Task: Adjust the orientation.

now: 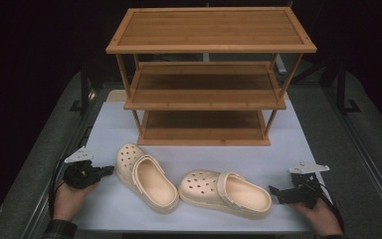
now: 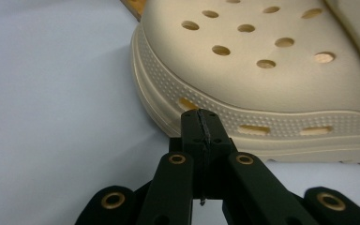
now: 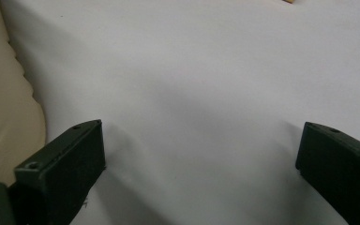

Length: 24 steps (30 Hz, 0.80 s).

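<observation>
Nearest the person, the left black two-jaw gripper lies low on the white table sheet, its jaws pressed together with nothing between them, the tips just beside the toe of the left cream perforated foam clog. The right black two-jaw gripper has its jaws spread wide over bare sheet, close to the heel of the right cream perforated foam clog. The two clogs lie side by side, touching. Farther back stands a three-tier bamboo shoe rack.
</observation>
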Available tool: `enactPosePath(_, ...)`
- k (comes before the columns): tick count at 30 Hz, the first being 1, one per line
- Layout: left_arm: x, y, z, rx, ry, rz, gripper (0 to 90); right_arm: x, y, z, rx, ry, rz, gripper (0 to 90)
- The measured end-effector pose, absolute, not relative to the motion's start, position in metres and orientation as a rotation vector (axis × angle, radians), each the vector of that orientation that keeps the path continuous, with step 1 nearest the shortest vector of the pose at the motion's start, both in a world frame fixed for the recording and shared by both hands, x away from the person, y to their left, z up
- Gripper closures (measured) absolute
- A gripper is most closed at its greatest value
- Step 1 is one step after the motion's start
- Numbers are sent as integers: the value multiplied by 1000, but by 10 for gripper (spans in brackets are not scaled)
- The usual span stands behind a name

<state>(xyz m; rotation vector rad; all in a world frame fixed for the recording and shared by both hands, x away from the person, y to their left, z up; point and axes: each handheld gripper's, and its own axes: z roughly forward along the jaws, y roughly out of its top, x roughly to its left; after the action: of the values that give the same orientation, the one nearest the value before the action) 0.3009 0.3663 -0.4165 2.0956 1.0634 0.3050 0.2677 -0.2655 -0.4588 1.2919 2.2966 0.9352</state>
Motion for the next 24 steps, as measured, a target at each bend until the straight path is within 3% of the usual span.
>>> enactPosePath(24,329,349,-415,2137,1057,313,900,268,-265,-459,1291,2295,937,13)
